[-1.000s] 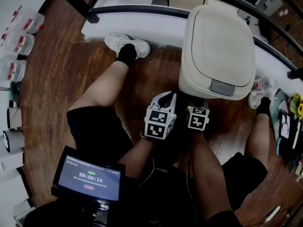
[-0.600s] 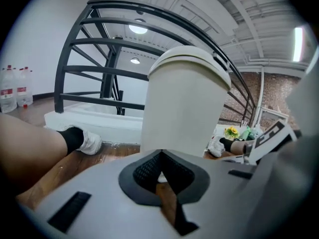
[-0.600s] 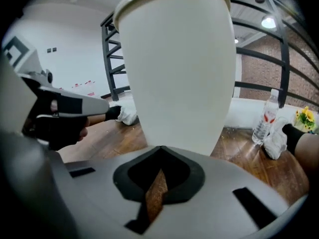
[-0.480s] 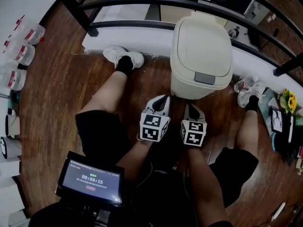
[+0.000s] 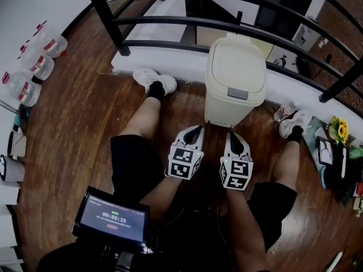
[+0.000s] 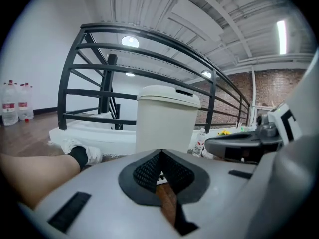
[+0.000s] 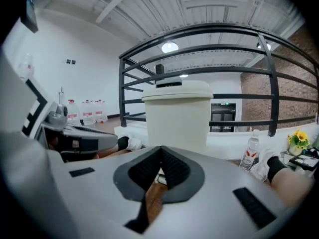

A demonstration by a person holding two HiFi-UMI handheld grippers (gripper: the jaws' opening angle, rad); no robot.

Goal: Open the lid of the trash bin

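Note:
A cream trash bin (image 5: 235, 84) stands on the wooden floor against the black railing, its lid down, with a grey push tab (image 5: 238, 93) at the lid's front edge. It also fills the middle of the left gripper view (image 6: 167, 118) and the right gripper view (image 7: 177, 116). My left gripper (image 5: 194, 130) and right gripper (image 5: 234, 136) sit side by side just short of the bin's base, not touching it. Both have their jaws closed tip to tip with nothing between them.
The person's legs stretch either side of the bin, a white shoe (image 5: 148, 78) at left and another (image 5: 295, 121) at right. Water jugs (image 5: 35, 61) stand at far left, a small bottle (image 5: 285, 111) right of the bin, flowers (image 5: 340, 130) at far right.
The head view has pulled back and up, so the bin looks smaller and farther away. Both grippers have drawn back slightly from the bin's base and stayed shut.

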